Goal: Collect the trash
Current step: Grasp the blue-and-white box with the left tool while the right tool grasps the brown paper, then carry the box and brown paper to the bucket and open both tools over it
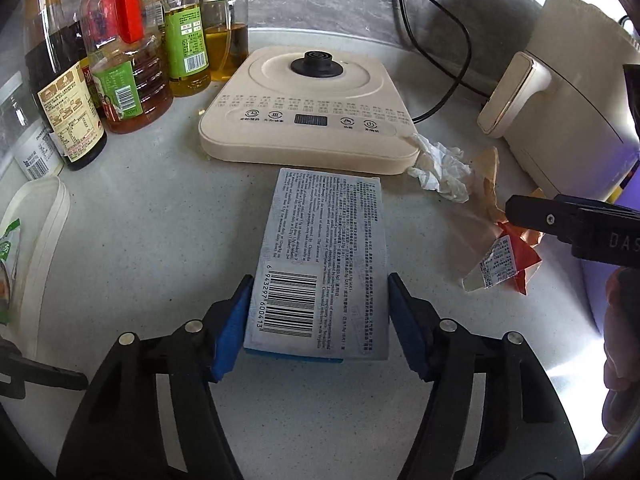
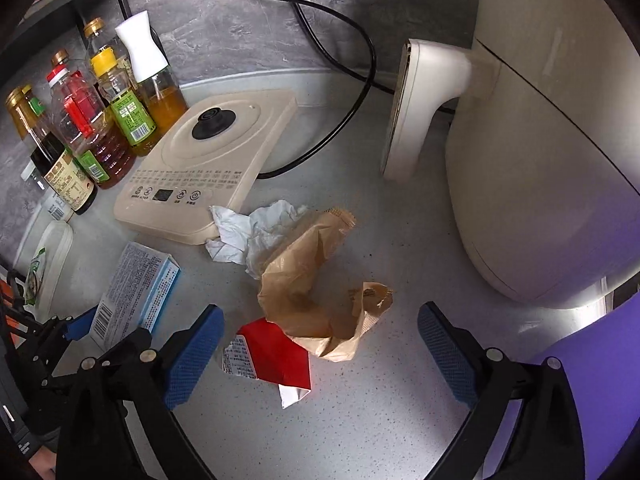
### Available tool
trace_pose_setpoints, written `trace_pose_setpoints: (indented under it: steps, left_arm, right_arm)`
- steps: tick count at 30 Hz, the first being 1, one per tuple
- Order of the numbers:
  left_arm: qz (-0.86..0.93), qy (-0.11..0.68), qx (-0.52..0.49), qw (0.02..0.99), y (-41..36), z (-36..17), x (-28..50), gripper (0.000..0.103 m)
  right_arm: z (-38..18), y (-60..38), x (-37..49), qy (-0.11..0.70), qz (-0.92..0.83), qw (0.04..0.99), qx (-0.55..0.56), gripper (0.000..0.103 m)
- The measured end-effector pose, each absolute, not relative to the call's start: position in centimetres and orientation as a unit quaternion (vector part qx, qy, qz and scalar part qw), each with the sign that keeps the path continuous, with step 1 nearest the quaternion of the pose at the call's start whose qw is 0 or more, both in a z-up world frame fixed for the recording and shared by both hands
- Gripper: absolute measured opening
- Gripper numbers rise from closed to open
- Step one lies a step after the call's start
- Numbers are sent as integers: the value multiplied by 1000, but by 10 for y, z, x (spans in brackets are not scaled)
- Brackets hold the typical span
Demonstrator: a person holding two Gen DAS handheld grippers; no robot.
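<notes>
Mostly grey speckled counter [image 2: 400, 380], grey marbled wall [image 2: 248, 20] behind. Left gripper [image 1: 318, 320] sits around the box [image 1: 320, 256], which lies flat on the counter; blue pads [image 1: 232, 332] look pressed to its sides, so clenched on it. Right gripper [image 2: 320, 356] is spread wide, released, over the red packet [image 2: 276, 352] and brown wrapper [image 2: 312, 280]. Crumpled tissue [image 2: 248, 236] touches the cooktop [image 2: 208, 160] corner. Bottles [image 2: 92, 128] stand back left, air fryer [image 2: 552, 152] right, black cords [image 2: 340, 60] along the wall.
</notes>
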State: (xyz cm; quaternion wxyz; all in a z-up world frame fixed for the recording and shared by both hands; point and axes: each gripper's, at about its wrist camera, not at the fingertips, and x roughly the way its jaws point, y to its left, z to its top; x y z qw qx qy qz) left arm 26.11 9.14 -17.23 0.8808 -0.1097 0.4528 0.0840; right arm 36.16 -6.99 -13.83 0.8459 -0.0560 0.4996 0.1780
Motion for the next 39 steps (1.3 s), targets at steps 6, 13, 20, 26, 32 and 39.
trace_pose_setpoints:
  steps: [6, 13, 20, 26, 32, 39]
  left_arm:
    - [88, 437, -132, 885, 95, -166, 260, 65]
    - [89, 417, -132, 895, 98, -146, 249, 65]
    - [83, 393, -142, 904, 95, -123, 229, 65]
    - [77, 376, -141, 912, 87, -107, 207, 65]
    - [76, 375, -141, 913, 84, -104, 184, 65]
    - [78, 378, -145, 911, 84, -106, 164, 65]
  right_arm:
    - [-155, -63, 379, 517, 168, 837, -67, 84]
    - [-148, -69, 380, 520, 191, 831, -37, 31]
    - [-121, -74, 359, 491, 218, 843, -15, 5]
    - [-92, -78, 333, 449, 235, 862, -13, 1]
    - [-71, -96, 306, 428, 241, 871, -2, 1]
    - [-89, -108, 301, 440, 210, 873, -18, 52]
